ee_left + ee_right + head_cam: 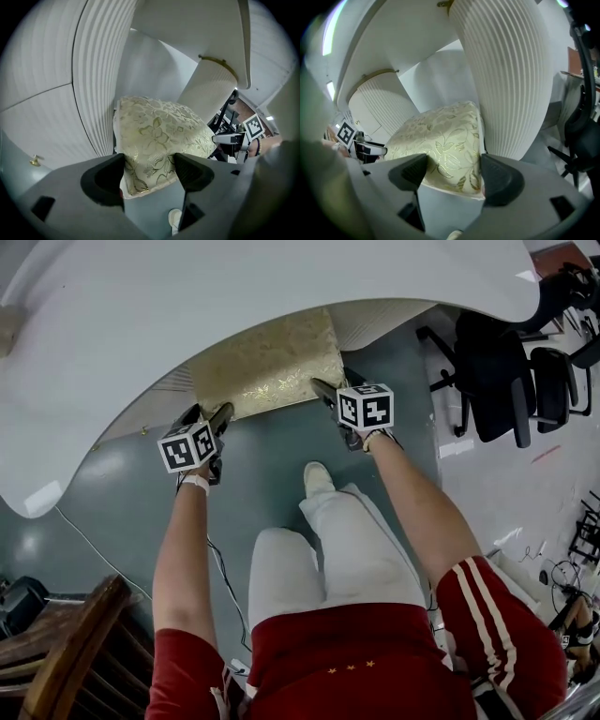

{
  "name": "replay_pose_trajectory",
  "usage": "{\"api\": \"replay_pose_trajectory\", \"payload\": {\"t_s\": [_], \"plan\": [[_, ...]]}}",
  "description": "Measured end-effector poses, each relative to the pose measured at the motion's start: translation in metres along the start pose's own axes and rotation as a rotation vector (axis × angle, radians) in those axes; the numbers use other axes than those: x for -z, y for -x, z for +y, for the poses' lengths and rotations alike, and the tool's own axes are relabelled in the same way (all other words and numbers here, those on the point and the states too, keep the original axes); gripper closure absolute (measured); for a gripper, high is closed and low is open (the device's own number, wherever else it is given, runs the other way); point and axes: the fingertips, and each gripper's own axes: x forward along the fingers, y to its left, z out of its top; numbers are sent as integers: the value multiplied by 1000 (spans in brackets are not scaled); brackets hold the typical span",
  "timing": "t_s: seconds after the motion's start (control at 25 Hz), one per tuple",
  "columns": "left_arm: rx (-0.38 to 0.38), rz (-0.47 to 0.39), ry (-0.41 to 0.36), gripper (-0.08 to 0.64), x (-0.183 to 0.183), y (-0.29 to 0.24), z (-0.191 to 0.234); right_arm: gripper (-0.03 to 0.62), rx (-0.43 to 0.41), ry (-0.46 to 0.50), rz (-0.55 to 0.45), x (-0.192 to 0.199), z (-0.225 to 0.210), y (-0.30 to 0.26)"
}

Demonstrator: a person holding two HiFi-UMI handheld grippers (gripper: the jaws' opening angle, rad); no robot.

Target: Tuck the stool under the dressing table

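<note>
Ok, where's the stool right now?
In the head view the stool sits upper centre, partly under the white dressing table, with the left gripper clamping its near-left corner and the right gripper its near-right.

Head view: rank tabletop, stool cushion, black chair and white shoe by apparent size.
1. tabletop
2. stool cushion and black chair: about alike, cushion partly hidden
3. white shoe

The right gripper (451,165) clasps the floral stool (436,136) at its near corner, just beside a ribbed white leg (511,79).
</note>
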Motion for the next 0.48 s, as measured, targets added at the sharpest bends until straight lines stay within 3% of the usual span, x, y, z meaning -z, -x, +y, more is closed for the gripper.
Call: {"api": "replay_pose_trajectory", "payload": {"t_s": [0.28,0.36,0.48], "plan": [[6,-4,28,219,1,16,-8,221,-19,-42,12,0,-3,10],[13,-20,34,219,-3,29,-13,276,-4,-45,-18,-3,1,23],[27,-55,69,218,-9,59,-23,276,-13,-64,-31,-2,16,52]]}}
